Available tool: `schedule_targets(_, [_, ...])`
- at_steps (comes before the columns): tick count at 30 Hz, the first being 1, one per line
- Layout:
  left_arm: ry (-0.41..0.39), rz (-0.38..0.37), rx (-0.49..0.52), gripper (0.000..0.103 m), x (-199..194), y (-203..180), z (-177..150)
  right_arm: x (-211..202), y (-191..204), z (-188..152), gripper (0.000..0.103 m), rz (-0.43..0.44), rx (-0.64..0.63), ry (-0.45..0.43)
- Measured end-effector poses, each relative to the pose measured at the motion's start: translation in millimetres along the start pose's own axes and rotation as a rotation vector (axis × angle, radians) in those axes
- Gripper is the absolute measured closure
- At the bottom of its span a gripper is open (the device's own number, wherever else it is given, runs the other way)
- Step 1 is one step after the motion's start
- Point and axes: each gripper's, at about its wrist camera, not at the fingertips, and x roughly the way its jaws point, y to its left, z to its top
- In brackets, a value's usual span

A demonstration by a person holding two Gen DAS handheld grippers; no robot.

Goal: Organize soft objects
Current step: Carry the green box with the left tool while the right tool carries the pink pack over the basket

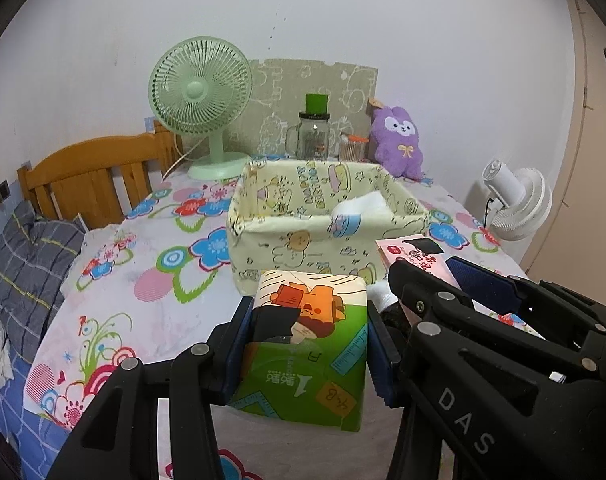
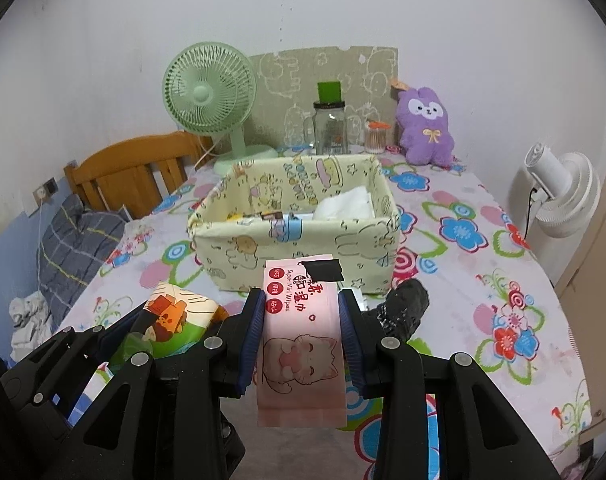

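The left gripper (image 1: 309,344) pinches a green tissue pack (image 1: 303,344) at the bottom centre of its view; the right gripper (image 2: 303,336) clamps a pink wipes packet (image 2: 301,344) low in its own. Both are held above the flowered tablecloth (image 1: 151,272), just below the fabric basket (image 1: 323,216) at mid-frame

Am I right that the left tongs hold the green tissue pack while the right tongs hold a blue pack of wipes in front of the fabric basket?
Not quite: the right tongs hold a pink pack of wipes, not blue, as the right wrist view shows. The left tongs do hold the green tissue pack, both before the cream printed fabric basket.
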Motion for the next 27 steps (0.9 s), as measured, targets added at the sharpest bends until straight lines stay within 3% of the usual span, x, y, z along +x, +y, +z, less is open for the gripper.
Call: schedule_targets(27, [-0.083,-0.009,0.032,0.050,-34.6,-17.5,43.8,-45.8,-9.3,39.9,0.063,0.002,0.022,-0.105])
